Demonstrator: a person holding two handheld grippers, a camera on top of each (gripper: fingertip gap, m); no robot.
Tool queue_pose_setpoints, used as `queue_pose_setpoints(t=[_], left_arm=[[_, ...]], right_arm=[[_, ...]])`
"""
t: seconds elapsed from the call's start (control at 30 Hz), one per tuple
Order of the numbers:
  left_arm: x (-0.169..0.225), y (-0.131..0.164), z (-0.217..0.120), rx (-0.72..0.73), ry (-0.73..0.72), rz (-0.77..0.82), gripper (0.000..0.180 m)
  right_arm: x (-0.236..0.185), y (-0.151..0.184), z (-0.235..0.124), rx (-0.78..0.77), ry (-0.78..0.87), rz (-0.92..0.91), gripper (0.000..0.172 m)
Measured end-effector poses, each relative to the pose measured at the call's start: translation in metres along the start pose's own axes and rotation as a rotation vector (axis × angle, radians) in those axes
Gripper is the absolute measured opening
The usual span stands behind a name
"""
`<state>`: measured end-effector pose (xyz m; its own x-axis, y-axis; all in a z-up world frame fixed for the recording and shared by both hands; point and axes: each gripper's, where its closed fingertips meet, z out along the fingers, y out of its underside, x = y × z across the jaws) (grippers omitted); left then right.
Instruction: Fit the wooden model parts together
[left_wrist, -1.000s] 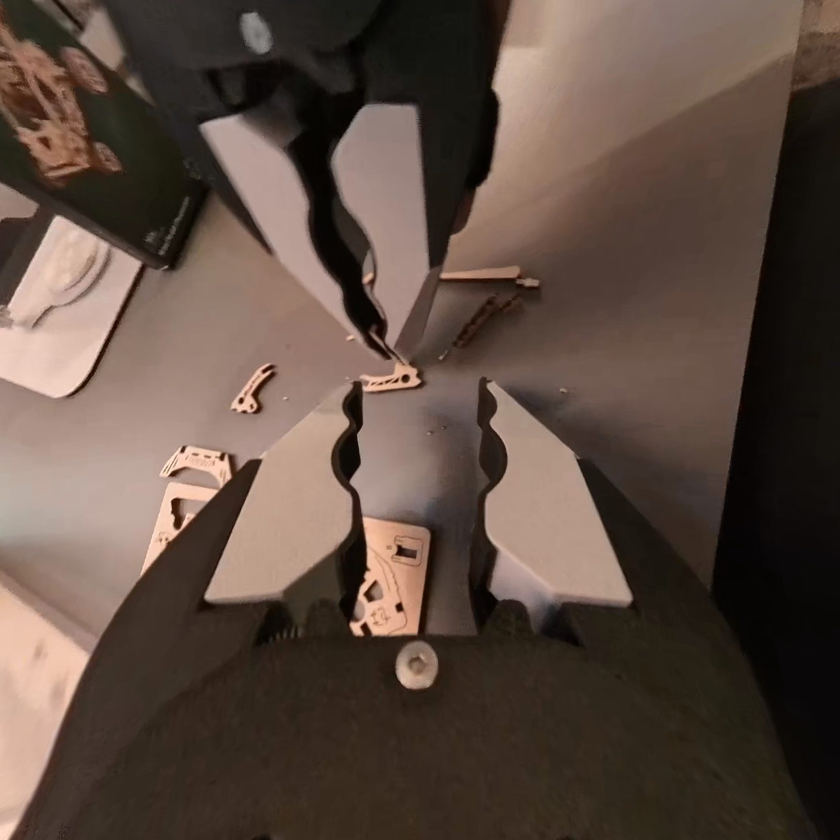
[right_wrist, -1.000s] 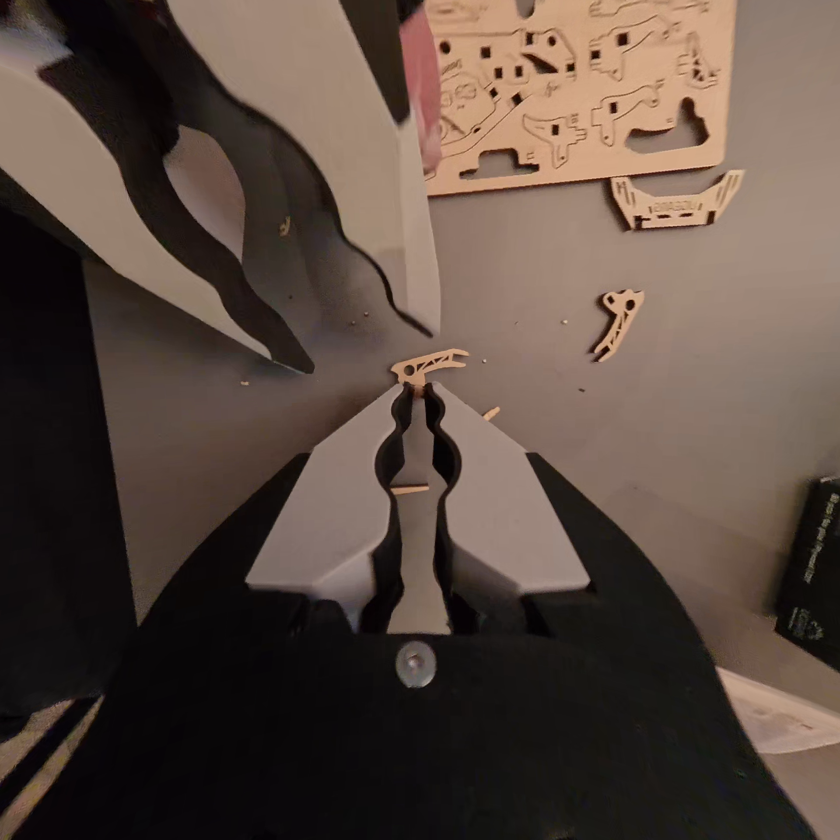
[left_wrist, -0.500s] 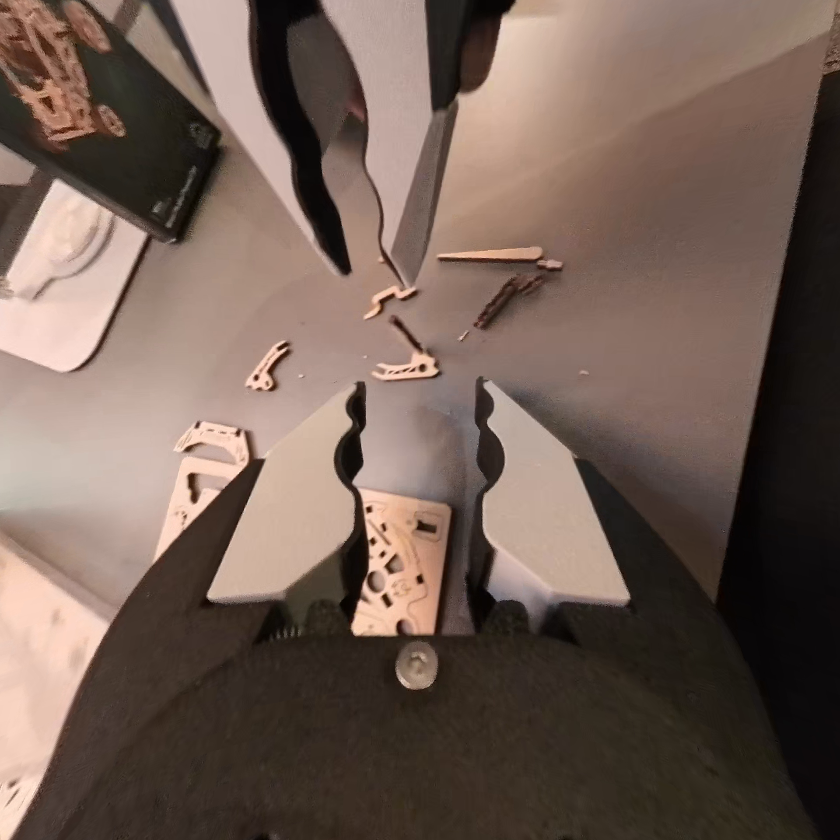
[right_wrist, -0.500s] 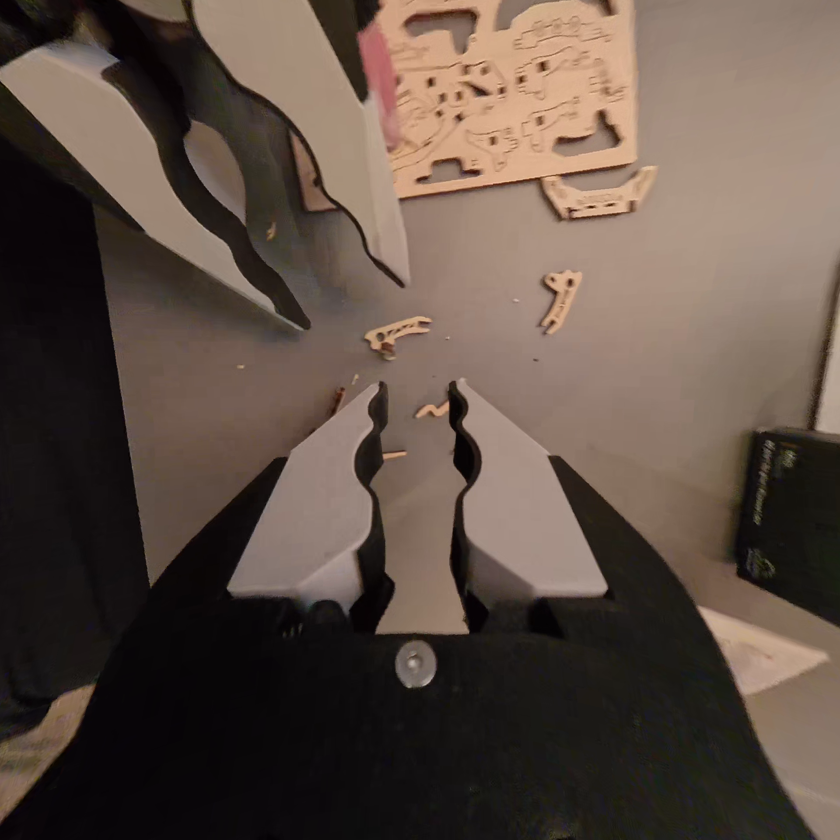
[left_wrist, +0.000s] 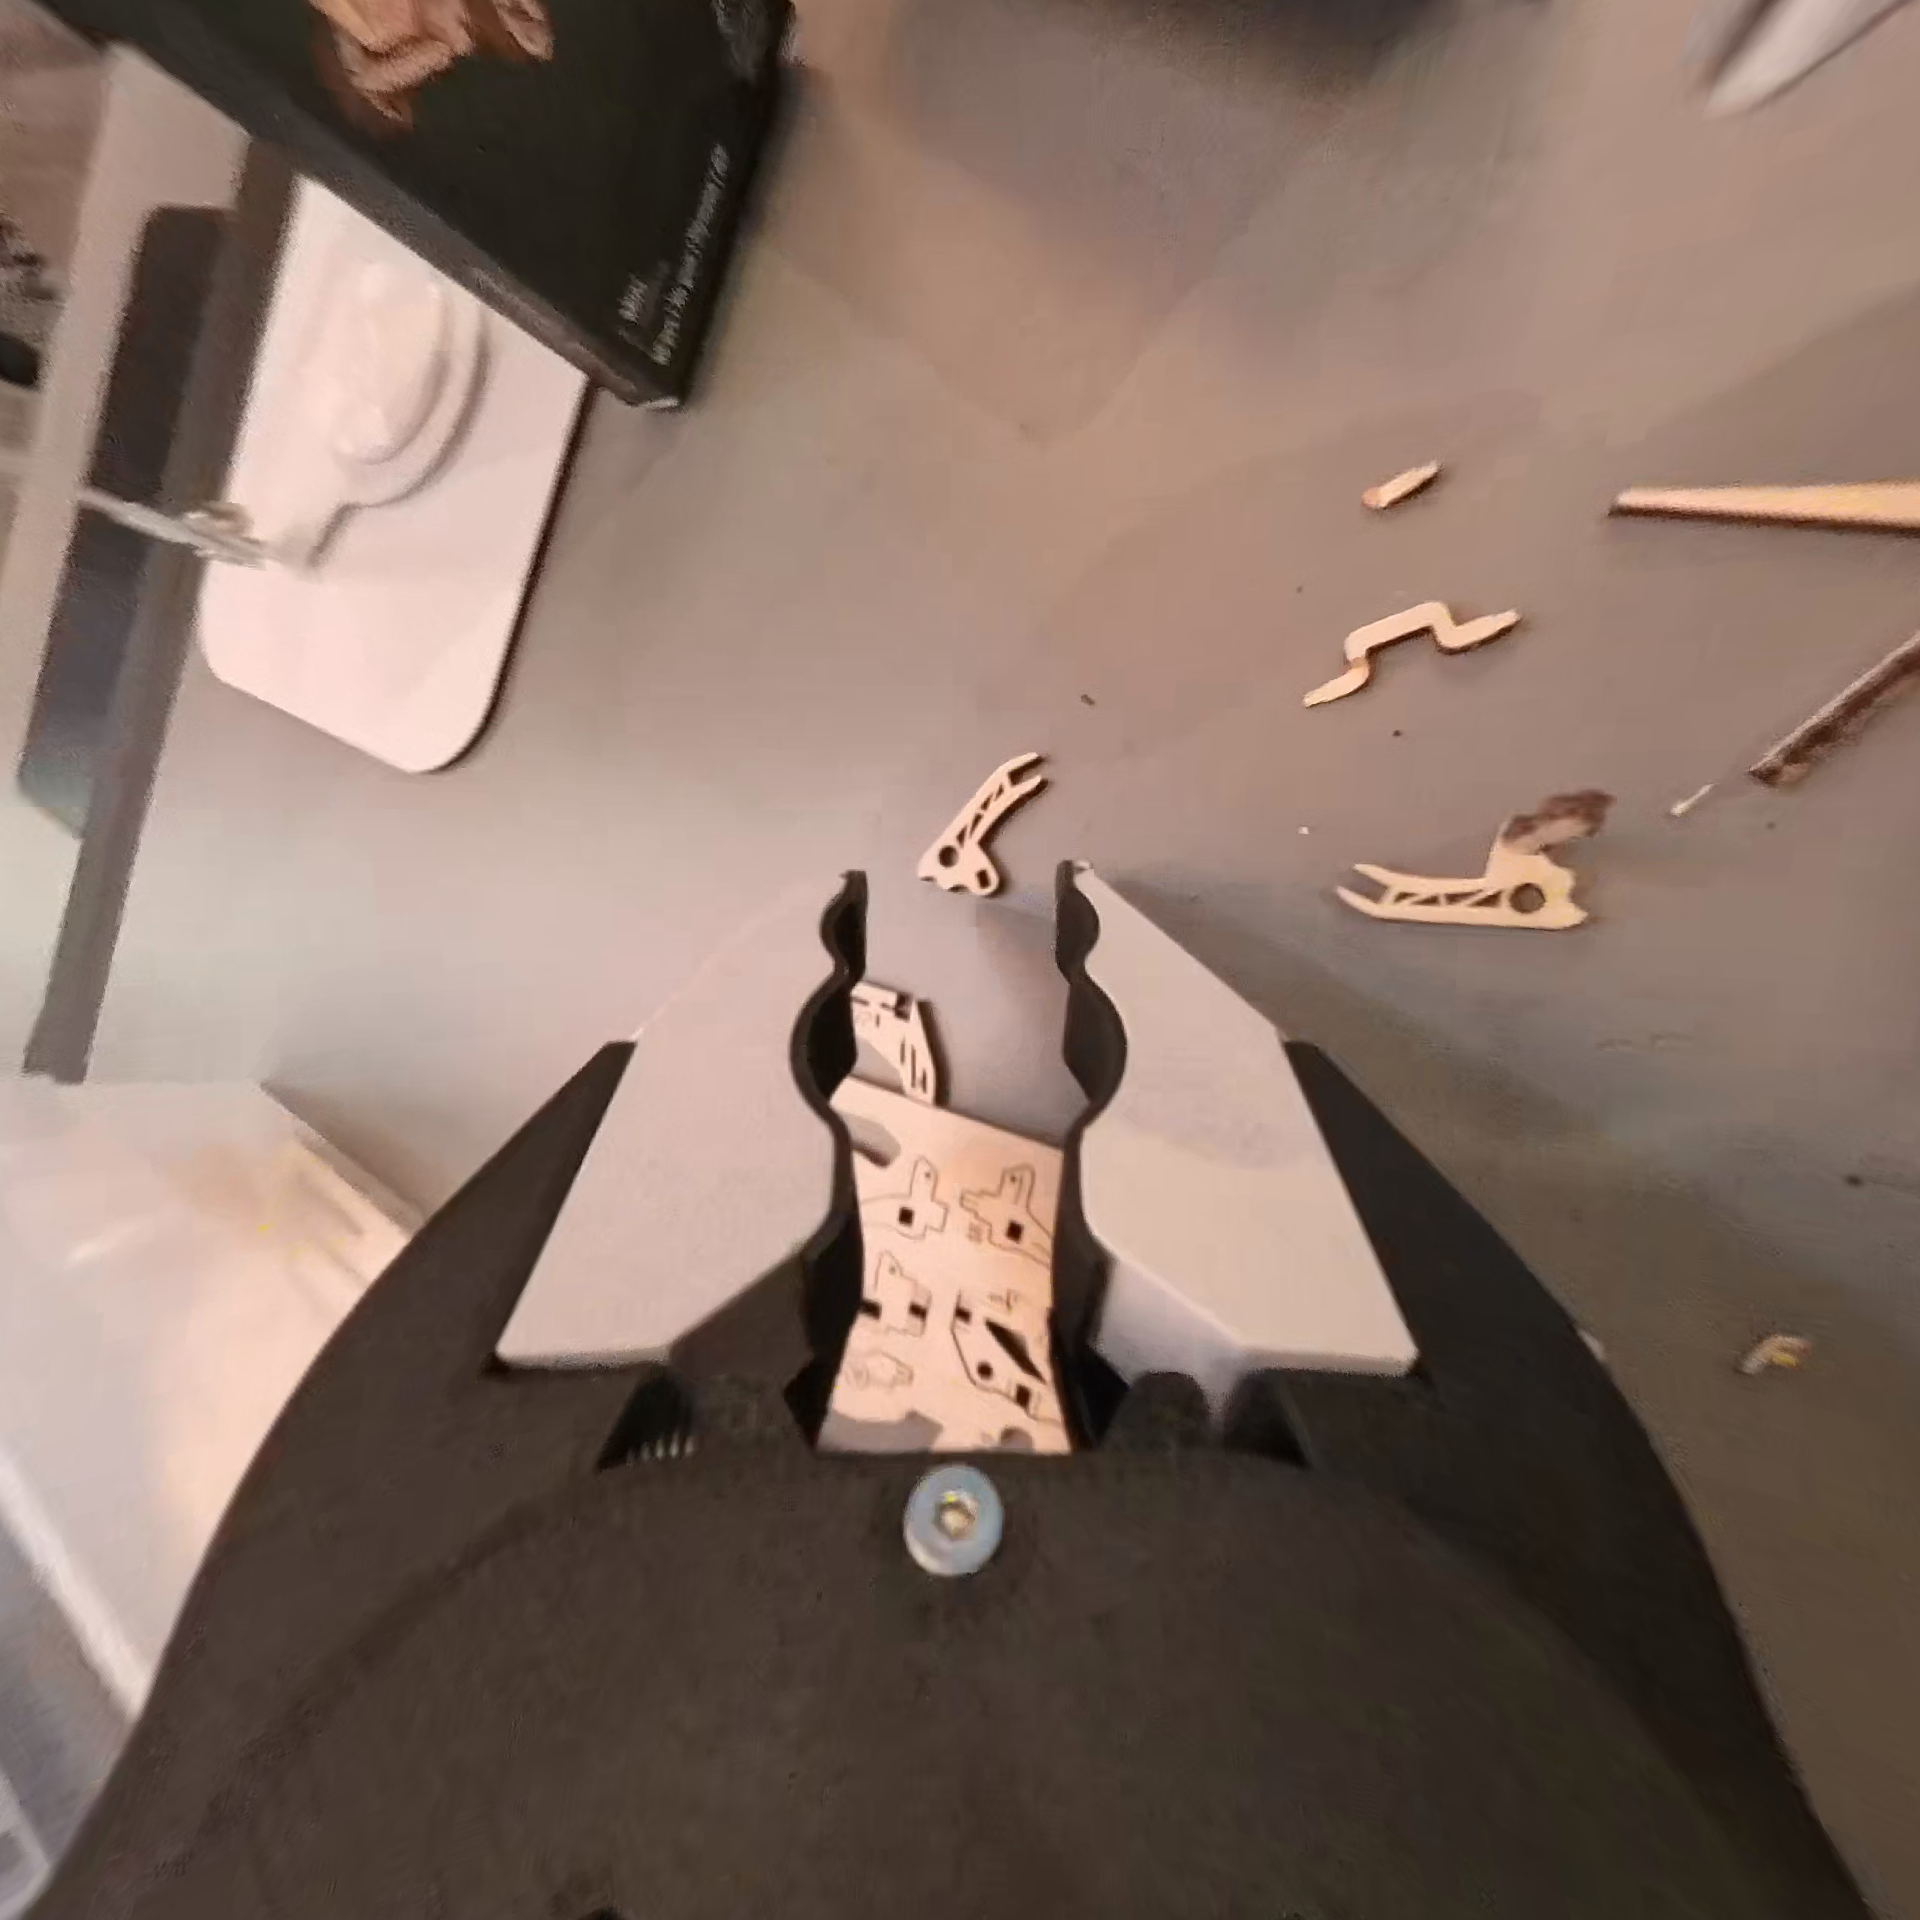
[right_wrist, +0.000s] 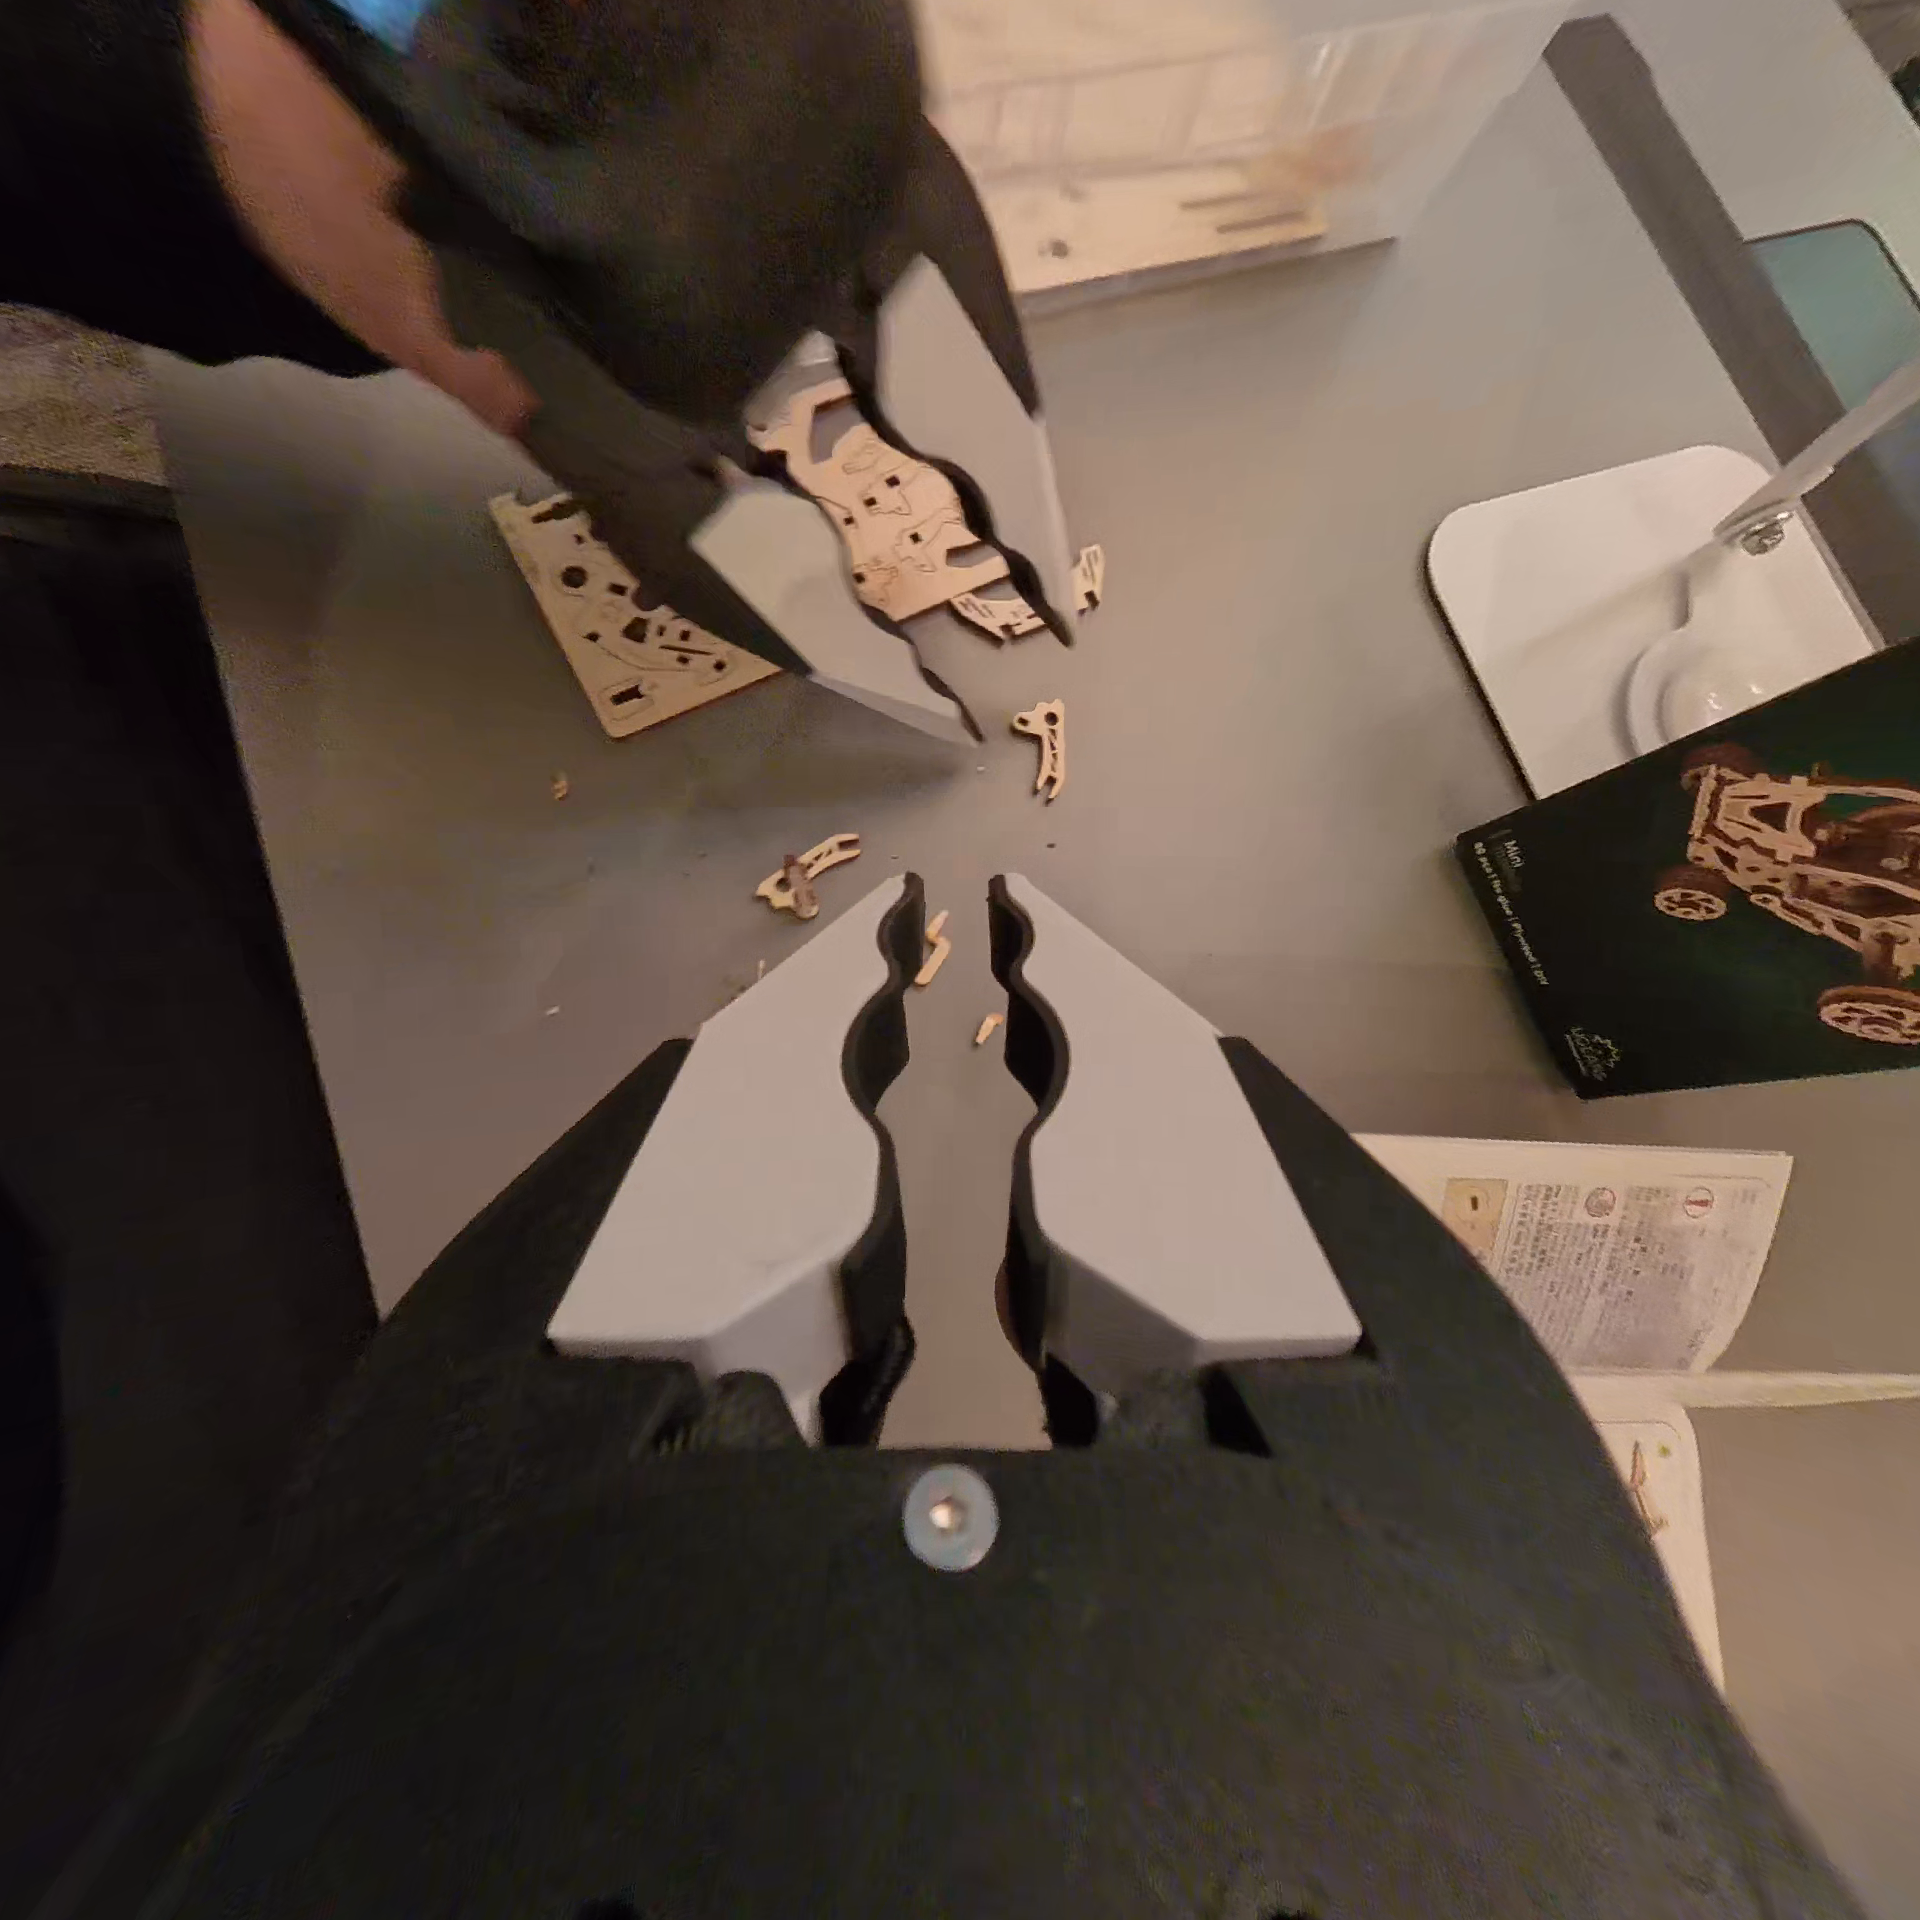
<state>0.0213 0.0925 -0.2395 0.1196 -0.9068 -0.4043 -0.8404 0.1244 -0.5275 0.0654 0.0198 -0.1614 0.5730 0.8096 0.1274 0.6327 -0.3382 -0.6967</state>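
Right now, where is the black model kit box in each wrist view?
Left wrist view: black box in the top left corner, partly cut off.
Right wrist view: same box at the right edge, mid-height.
Shared landmark: the white stand base right beside the box.

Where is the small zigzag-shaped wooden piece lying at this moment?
In the right wrist view the zigzag wooden piece lies flat on the grey table, between the open fingertips of the right hand-held gripper, nearer its left finger.

Matt grey surface (right_wrist: 1299, 727); pale laser-cut wooden parts (left_wrist: 1460, 902); wooden sheet (right_wrist: 623, 634); glossy black cardboard box (right_wrist: 1714, 883); printed paper leaflet (right_wrist: 1590, 1247); smooth white plastic tray (left_wrist: 395, 499).
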Motion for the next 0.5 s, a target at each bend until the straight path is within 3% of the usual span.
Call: queue_pose_setpoints(t=[0.13, 0.23, 0.5], left_arm=[[0.004, -0.005, 0.017, -0.053, 0.066, 0.015, 0.029], [0.008, -0.007, 0.020, -0.092, 0.123, 0.017, 0.017], [0.006, -0.005, 0.024, -0.199, 0.274, -0.045, 0.005]], right_arm=[[-0.007, 0.000, -0.018, 0.054, -0.017, 0.023, 0.009], [-0.012, 0.003, -0.027, 0.088, -0.041, 0.039, 0.009], [-0.017, 0.002, -0.045, 0.157, -0.080, 0.036, 0.007]])
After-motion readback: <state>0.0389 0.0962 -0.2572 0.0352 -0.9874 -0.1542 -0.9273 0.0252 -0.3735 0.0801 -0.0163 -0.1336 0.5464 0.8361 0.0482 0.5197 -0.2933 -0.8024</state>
